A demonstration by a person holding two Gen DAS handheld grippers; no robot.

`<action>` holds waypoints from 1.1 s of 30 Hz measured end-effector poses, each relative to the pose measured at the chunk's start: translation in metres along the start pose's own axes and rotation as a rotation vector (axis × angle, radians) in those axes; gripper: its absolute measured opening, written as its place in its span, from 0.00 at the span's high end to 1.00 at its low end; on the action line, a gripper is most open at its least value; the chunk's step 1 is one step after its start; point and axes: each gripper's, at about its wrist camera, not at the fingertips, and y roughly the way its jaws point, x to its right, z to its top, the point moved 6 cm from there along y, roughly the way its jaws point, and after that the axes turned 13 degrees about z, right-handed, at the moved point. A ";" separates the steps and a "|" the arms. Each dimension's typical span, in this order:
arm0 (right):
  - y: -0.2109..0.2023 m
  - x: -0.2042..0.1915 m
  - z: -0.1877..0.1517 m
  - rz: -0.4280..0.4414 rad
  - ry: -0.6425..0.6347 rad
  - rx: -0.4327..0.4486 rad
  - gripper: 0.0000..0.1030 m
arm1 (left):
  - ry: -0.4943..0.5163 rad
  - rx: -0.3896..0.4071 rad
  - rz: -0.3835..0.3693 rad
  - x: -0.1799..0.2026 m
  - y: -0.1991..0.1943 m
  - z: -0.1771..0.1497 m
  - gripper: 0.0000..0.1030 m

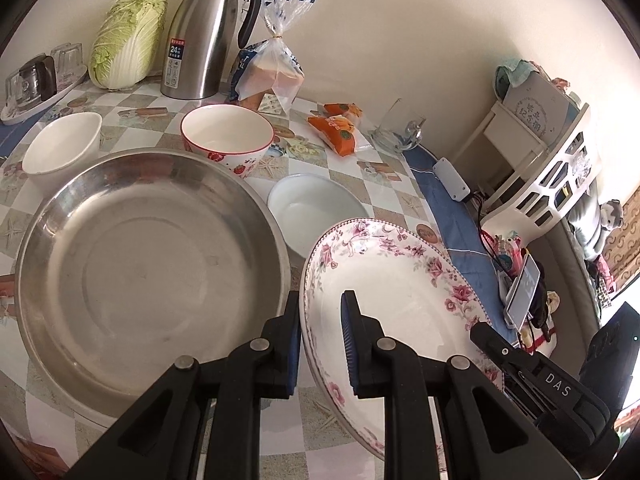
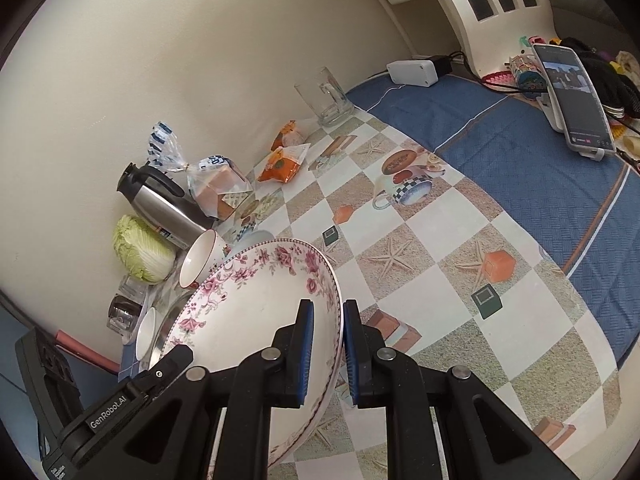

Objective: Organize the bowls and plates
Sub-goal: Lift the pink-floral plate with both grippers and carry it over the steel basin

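A floral plate (image 1: 396, 276) with pink flowers is held tilted above the table, beside a large steel basin (image 1: 148, 264). My left gripper (image 1: 320, 344) is shut on the plate's left rim. My right gripper (image 2: 324, 348) is shut on the opposite rim of the same plate (image 2: 256, 300). Behind the basin stand a red-rimmed bowl (image 1: 226, 136), a plain white bowl (image 1: 62, 144) and a small white bowl (image 1: 316, 208). The right gripper's body (image 1: 552, 388) shows in the left wrist view.
A steel thermos (image 1: 204, 36), cabbage (image 1: 128, 40), bagged bread (image 1: 272, 76), orange snack packs (image 1: 336, 124) and a glass mug (image 1: 396, 128) stand along the wall. A phone on a stand (image 2: 572, 100) and a white rack (image 1: 552, 176) are to the right.
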 end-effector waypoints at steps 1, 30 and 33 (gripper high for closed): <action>0.002 -0.002 -0.001 0.002 0.000 -0.004 0.85 | -0.002 0.002 0.001 -0.003 -0.001 0.001 0.81; 0.071 -0.104 -0.057 0.031 -0.156 -0.142 0.85 | -0.169 -0.001 0.100 -0.133 -0.005 0.034 0.81; 0.079 -0.111 -0.062 0.032 -0.172 -0.156 0.85 | -0.194 -0.004 0.106 -0.145 -0.004 0.035 0.81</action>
